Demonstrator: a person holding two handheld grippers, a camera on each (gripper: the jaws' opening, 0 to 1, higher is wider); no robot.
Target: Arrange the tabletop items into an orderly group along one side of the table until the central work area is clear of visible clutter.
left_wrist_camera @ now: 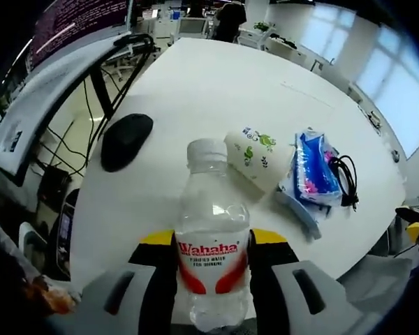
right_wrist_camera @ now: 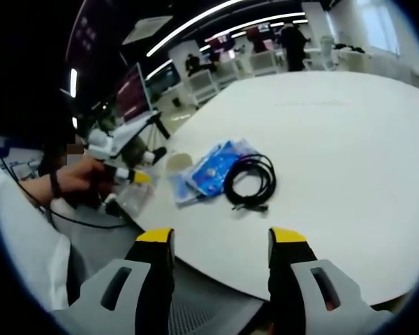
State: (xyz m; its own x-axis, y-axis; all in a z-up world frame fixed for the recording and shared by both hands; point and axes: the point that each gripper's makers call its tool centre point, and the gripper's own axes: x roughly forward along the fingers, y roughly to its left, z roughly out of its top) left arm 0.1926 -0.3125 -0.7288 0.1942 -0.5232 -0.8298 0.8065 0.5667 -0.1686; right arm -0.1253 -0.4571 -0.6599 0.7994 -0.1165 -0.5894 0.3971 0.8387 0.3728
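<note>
A clear Wahaha water bottle point(left_wrist_camera: 211, 262) with a white cap and red label stands upright between the yellow-tipped jaws of my left gripper point(left_wrist_camera: 213, 241), which is shut on it near the table's edge. Beyond it a patterned paper cup point(left_wrist_camera: 257, 157) lies on its side, next to a blue tissue pack point(left_wrist_camera: 314, 167) and a black coiled cable point(left_wrist_camera: 346, 178). My right gripper point(right_wrist_camera: 220, 237) stands open with nothing between its jaws, short of the table edge. Ahead of it lie the coiled cable point(right_wrist_camera: 251, 180), the blue pack point(right_wrist_camera: 209, 167) and the cup point(right_wrist_camera: 178, 162). A person's hand holds the left gripper point(right_wrist_camera: 122, 183) at the left.
A black computer mouse point(left_wrist_camera: 126, 139) lies on the white table point(left_wrist_camera: 216, 84) at the left. A monitor point(left_wrist_camera: 63, 42) on a stand with cables stands beyond the table's left edge. The far half of the table point(right_wrist_camera: 335, 118) is bare. Chairs and desks stand in the background.
</note>
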